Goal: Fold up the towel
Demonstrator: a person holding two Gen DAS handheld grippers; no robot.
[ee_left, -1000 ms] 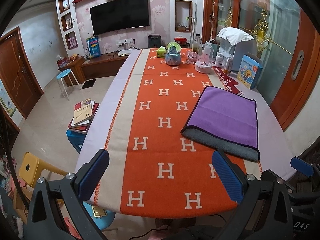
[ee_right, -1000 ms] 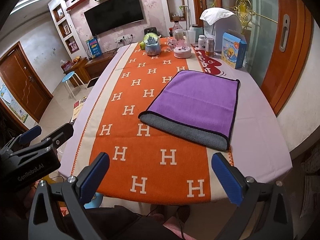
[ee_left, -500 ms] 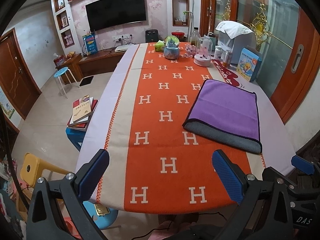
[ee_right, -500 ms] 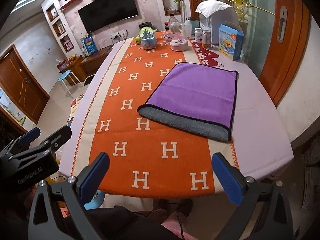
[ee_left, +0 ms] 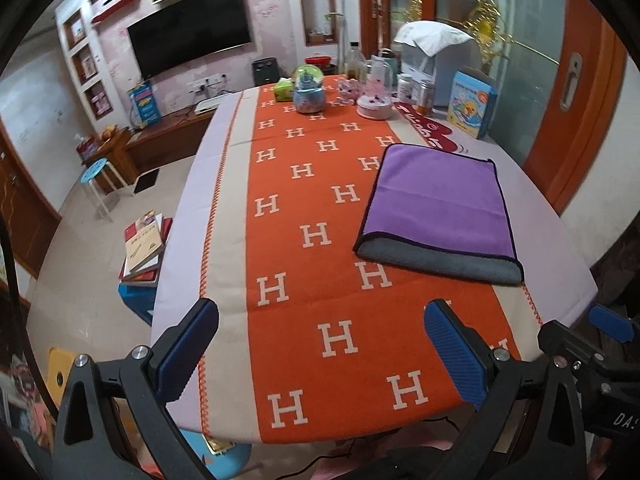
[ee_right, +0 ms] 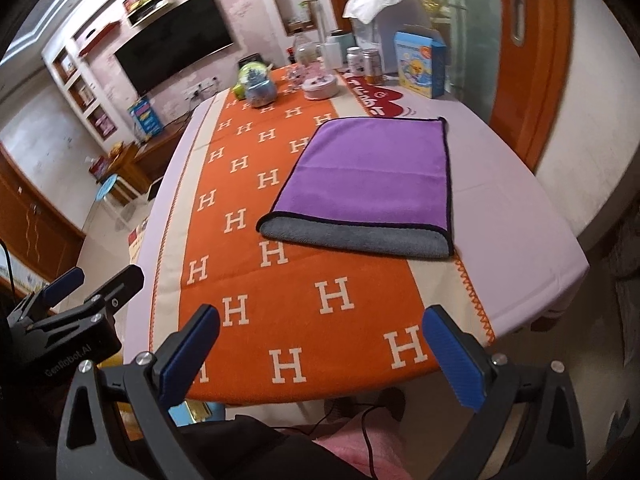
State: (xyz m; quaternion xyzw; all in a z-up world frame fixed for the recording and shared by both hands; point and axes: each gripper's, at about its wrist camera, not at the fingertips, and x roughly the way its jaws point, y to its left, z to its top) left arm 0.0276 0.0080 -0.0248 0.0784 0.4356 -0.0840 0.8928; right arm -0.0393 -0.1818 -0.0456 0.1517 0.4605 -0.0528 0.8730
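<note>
Orange runner cloth (ee_left: 320,240) with white H marks covers the desk (ee_left: 560,240), and the purple towel (ee_right: 372,176) lies flat on its right half, apparently folded over once, grey underside showing along the near edge. Both tools hover near the desk's front edge, well apart from the towel: the left tool (ee_left: 320,354) and right tool (ee_right: 320,354) are each spread wide and carry nothing. For a neat next fold, each should likely pinch a near corner, lift evenly and lay edges flush.
</note>
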